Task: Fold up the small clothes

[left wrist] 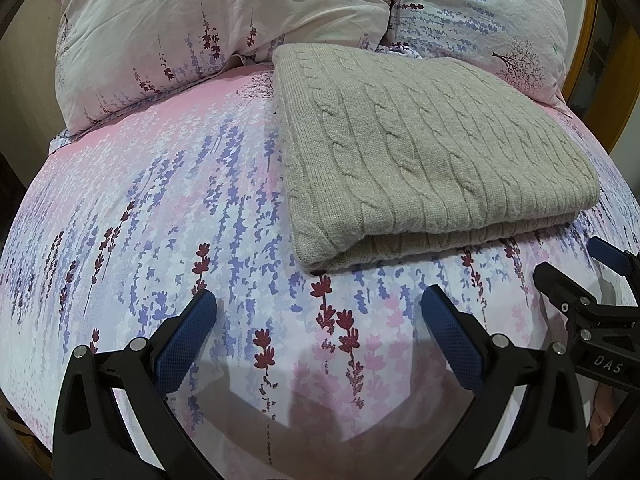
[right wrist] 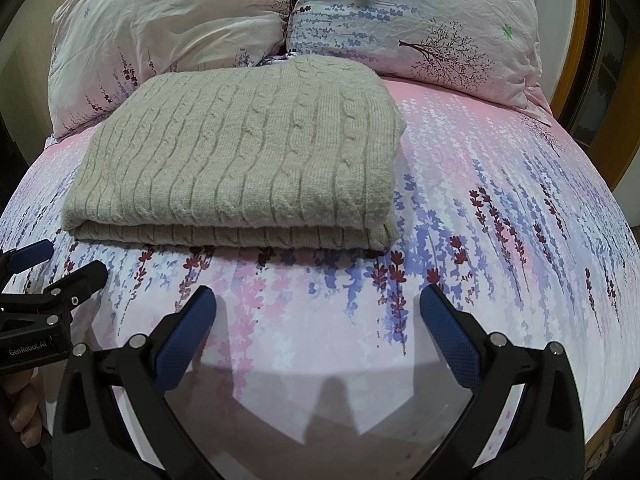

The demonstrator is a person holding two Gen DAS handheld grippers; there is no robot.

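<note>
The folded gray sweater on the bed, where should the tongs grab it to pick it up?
Grab the sweater at its near edge, where the stacked layers show. It lies flat and folded on the bedsheet, so come in low from the front. Both the left tongs and right tongs are open and empty; probably pinch one near corner each, catching every layer.

Folded beige sweater (right wrist: 240, 160) on floral bedsheet (right wrist: 480, 220), right gripper (right wrist: 318, 320) fingers apart

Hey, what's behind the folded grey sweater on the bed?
Behind the folded grey sweater two floral pillows lie side by side, touching its far edge. Their lower edges and the sheet beneath the sweater are covered, so anything tucked there cannot be seen.
</note>
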